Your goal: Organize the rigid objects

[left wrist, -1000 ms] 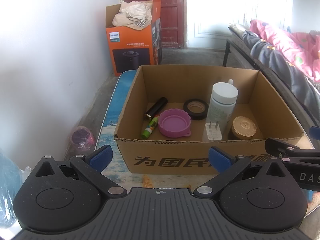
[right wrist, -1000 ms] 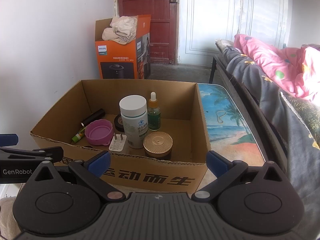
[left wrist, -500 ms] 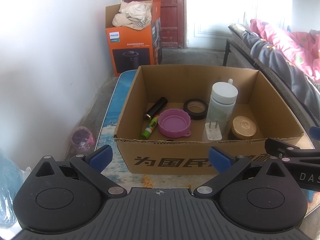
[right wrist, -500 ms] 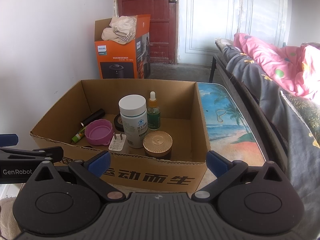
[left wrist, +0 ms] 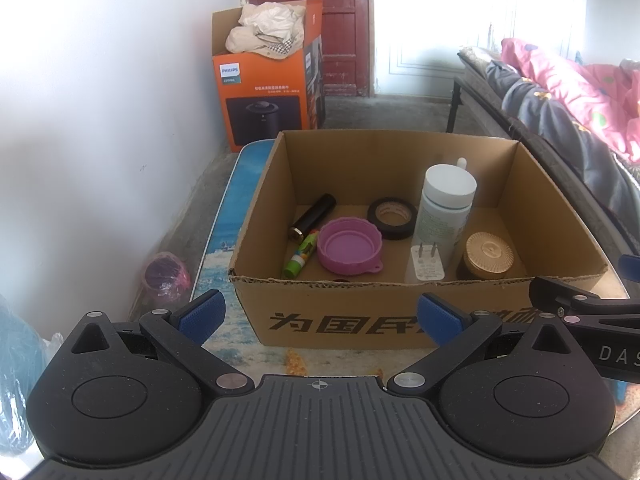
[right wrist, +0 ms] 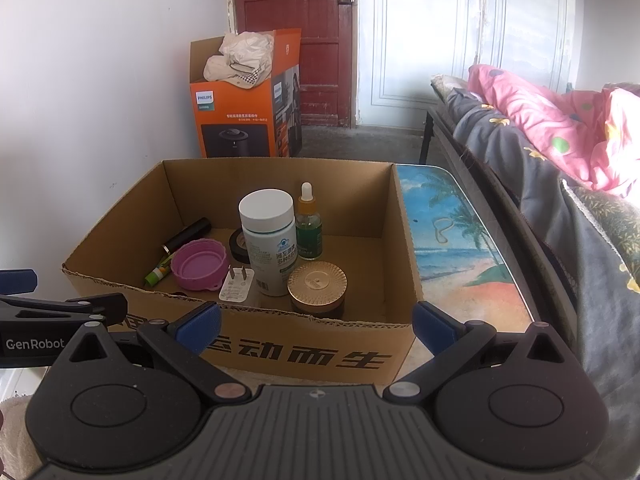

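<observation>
An open cardboard box [left wrist: 344,322] [right wrist: 280,354] stands on a beach-print table. Inside it are a white pill bottle [left wrist: 444,208] [right wrist: 268,236], a green dropper bottle [right wrist: 308,228], a gold-lidded jar [left wrist: 490,254] [right wrist: 317,284], a white plug [left wrist: 427,264] [right wrist: 236,284], a purple lid [left wrist: 348,245] [right wrist: 199,263], a black tape roll [left wrist: 392,216], a black tube [left wrist: 314,216] [right wrist: 186,234] and a green stick [left wrist: 300,258]. My left gripper [left wrist: 320,314] is open in front of the box, holding nothing. My right gripper [right wrist: 316,322] is open too, beside it.
An orange Philips box [left wrist: 266,92] [right wrist: 244,112] stuffed with cloth stands by the red door. A bed with a pink quilt [right wrist: 560,128] runs along the right. The bare table top [right wrist: 448,248] lies right of the box. A pink-wrapped item [left wrist: 166,276] sits on the floor at left.
</observation>
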Motion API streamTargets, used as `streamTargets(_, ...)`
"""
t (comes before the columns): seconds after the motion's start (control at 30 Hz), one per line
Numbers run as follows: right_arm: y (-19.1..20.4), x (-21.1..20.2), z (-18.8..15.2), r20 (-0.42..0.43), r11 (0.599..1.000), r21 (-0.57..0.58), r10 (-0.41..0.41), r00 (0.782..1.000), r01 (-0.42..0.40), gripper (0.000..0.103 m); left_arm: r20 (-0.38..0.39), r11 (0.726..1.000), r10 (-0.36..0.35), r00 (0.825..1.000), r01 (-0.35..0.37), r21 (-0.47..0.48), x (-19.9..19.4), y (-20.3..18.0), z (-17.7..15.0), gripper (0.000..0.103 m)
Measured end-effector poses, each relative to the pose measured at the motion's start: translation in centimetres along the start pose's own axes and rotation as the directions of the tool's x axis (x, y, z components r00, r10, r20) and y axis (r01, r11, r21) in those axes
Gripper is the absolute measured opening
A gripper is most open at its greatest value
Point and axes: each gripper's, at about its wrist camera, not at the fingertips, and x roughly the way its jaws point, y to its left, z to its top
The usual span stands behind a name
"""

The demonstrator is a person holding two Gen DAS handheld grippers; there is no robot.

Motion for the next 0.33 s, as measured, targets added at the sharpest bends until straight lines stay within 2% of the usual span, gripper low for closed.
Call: streamTargets(0.33, 0.16, -0.02, -0.07, 0.003, 1.0, -0.001, 0.0, 1.0, 0.0, 0.103, 0.0, 1.0, 0.001, 1.0, -0.001, 0.0, -0.02, -0.06, 0.02, 0.103)
